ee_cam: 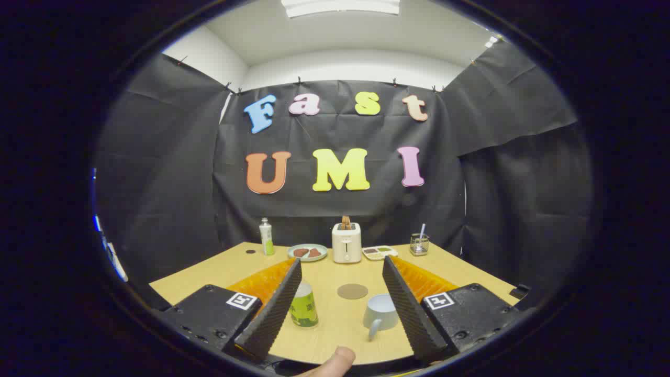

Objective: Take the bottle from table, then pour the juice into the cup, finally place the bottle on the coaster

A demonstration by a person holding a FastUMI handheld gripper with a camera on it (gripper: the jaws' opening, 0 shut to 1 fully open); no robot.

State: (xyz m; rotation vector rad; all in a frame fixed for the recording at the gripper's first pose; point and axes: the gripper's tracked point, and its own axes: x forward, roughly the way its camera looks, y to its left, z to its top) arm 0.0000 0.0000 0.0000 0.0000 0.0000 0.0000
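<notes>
Currently the claw [341, 314] is spread wide and holds nothing. The bottle [304, 305] stands on the worktop [335, 327] just inside the left finger, near the cup [381, 313]. It is probably light, smooth and slippery: grip mid-body, squarely across the label.

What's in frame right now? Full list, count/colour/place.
bottle: 1, green label, between the fingers, against the left finger
cup: 1, pale grey-white, handle toward camera, beside the right finger
coaster: 1, brown round, just beyond bottle and cup
toaster: 1, cream, table's far edge, toast in slot
plate: 1, pale green, left of toaster, brown food on it
tray: 1, white, divided, right of toaster
mesh holder: 1, dark wire, far right
tall bottle: 1, green-white, far left
table: 1, light wood
fingers: 2, open, holding nothing
fingertip: 1, person's, nearest edge
</notes>
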